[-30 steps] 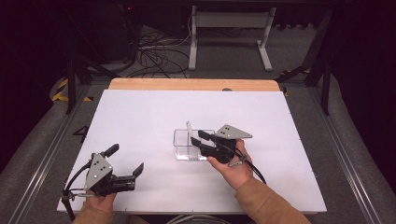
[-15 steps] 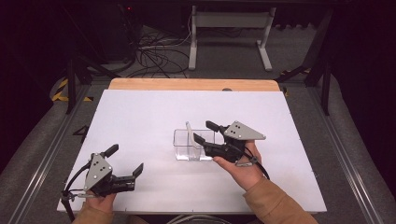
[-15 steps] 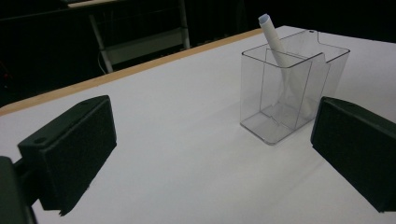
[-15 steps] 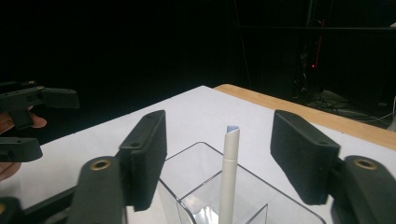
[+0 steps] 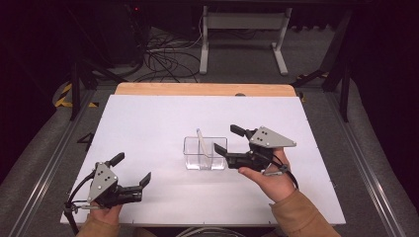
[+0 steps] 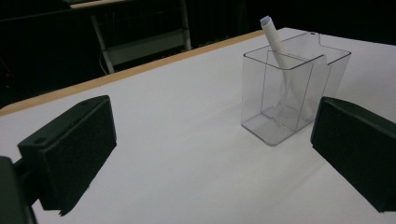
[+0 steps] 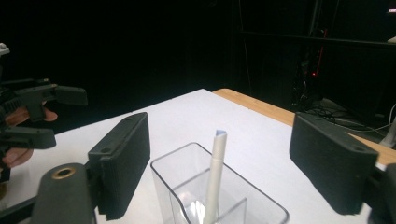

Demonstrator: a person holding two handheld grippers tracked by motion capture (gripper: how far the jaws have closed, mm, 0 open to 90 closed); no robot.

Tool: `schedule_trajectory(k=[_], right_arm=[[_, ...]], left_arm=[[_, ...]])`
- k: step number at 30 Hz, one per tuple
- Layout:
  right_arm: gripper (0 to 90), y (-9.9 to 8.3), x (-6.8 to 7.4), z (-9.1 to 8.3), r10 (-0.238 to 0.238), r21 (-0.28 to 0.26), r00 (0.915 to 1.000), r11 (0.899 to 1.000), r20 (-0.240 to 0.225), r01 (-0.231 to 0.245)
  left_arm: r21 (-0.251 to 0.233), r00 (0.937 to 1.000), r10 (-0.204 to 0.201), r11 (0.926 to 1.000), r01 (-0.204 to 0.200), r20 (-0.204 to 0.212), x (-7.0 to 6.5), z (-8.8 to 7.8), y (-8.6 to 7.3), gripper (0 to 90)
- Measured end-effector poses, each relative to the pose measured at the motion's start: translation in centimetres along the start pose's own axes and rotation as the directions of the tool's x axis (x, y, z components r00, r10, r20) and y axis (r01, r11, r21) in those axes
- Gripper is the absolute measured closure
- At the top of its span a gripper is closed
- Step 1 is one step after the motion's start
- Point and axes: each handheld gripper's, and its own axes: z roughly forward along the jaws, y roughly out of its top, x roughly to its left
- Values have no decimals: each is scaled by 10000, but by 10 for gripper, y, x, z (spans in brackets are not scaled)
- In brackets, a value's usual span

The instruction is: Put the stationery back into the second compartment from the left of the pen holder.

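Your right gripper (image 5: 228, 140) hangs just beside the clear plastic holder (image 5: 205, 153), jaws spread wide and gripping nothing; one jaw sits at the holder's right wall, the other reaches past its far corner. In the right gripper view the holder (image 7: 219, 196) lies between and below your jaws, with the white tube (image 7: 214, 175) leaning up out of it. That view also catches your left gripper (image 7: 32, 116) far off. From above, your left gripper (image 5: 131, 169) rests near the table's (image 5: 148, 118) front edge, well apart from the holder, jaws wide and empty. The left gripper view shows what the high view blurs: the holder (image 6: 292, 88) has a divider inside, and the tube (image 6: 275, 42) tilts against its back compartment.
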Motion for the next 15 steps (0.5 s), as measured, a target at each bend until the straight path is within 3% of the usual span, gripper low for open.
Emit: schedule_trajectory(k=[5, 10, 15], right_arm=[[198, -5, -9, -16, 226, 348, 9991, 9992, -349, -214], [198, -14, -12, -30, -232, 408, 9995, 9989, -217, 241], [195, -28, -17, -43, -205, 404, 9998, 9990, -14, 205]], left_arm=[[10, 10000, -4, 10000, 4, -38, 1, 0, 0, 9], [-1, 10000, 20, 10000, -20, -42, 0, 0, 0, 9], [-17, 10000, -23, 10000, 23, -48, 1, -1, 0, 9]])
